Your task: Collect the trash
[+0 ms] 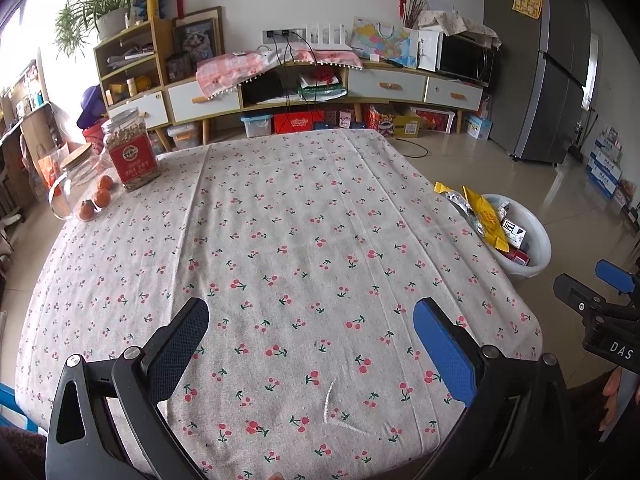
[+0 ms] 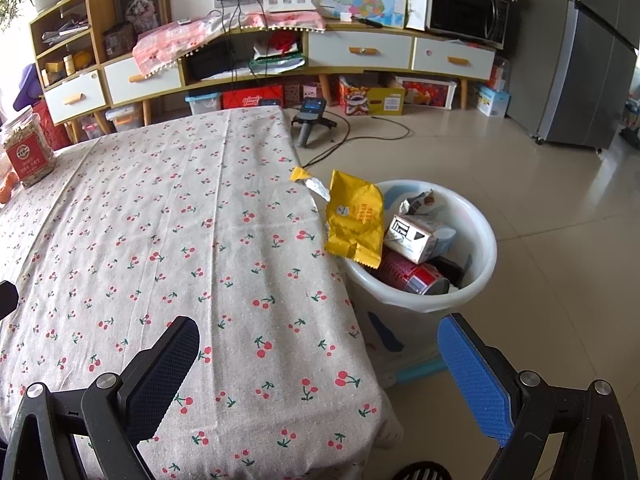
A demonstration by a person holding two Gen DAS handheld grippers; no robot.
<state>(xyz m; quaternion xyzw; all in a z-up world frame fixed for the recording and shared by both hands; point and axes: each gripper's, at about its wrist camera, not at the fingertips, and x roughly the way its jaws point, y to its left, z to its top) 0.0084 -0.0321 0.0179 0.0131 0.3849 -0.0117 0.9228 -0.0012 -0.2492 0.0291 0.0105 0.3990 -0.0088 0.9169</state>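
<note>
Spilling from bin (image 2: 476, 300), yellow wrapper (image 2: 354, 220), ahead of spread right gripper (image 2: 320, 380)

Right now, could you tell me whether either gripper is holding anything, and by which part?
Nothing is held. The left gripper and right gripper are both open and empty above the tablecloth.

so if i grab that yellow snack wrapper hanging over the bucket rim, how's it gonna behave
The yellow snack wrapper is creased and looks flattened and empty, so probably floppy and very light. Its torn silvery foil end lies on the cherry tablecloth, and that lining may be slippery between the pads. Propped on the white bucket rim, it could slide at a nudge.
</note>
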